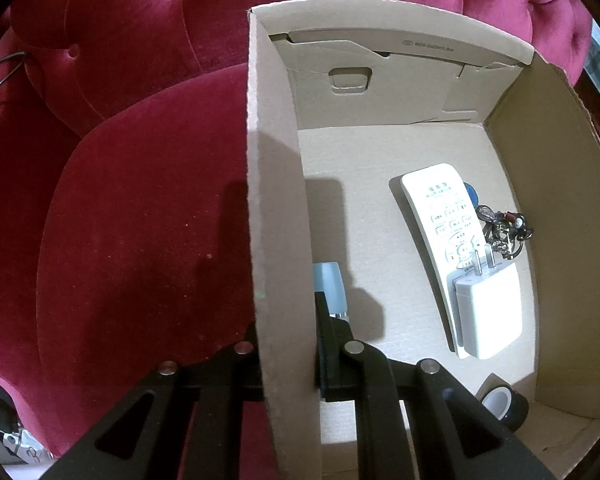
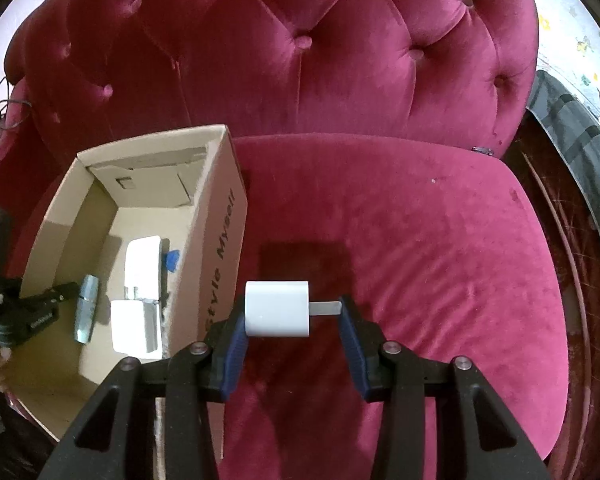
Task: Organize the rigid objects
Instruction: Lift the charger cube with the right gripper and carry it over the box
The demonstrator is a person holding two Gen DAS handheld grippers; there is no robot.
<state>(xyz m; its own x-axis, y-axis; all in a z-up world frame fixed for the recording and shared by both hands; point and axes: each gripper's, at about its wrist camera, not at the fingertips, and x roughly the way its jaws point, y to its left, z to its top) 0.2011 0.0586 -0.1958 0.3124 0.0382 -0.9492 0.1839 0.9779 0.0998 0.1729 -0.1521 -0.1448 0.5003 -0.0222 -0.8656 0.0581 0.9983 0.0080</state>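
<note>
The right gripper (image 2: 294, 314) has a small white plug (image 2: 278, 309) clamped end to end: the left finger presses the flat back of its body, the right finger meets the tip of its prong. So the plug's long axis runs straight across the gap, from finger to finger, and it hangs clear above the red seat (image 2: 420, 260), its shadow lying on the velvet just beyond the fingertips.

What matters for the coming move is where the box (image 2: 216, 240) sits from that grip: off to the left of the right fingers and a little beyond them, its near wall just beside the left finger. The open top faces up, so I judge the plug must go left and over that wall before it can be let down.

Inside, from the left wrist view, a remote (image 1: 440, 232) lies lengthwise away from the fingers, with a white charger (image 1: 488, 312) on its near end, keys (image 1: 504, 232) right of it, and a tape roll (image 1: 504, 404) in the near right corner. A grey tube (image 1: 332, 288) lies just ahead of the left inner finger.

The left gripper (image 1: 286, 344) is shut on the box's left wall (image 1: 276, 200), one finger outside, one inside, steadying it. It is the nearer one to the box, but it is occupied; the delivery falls to the right one. Free floor lies between tube and remote.
</note>
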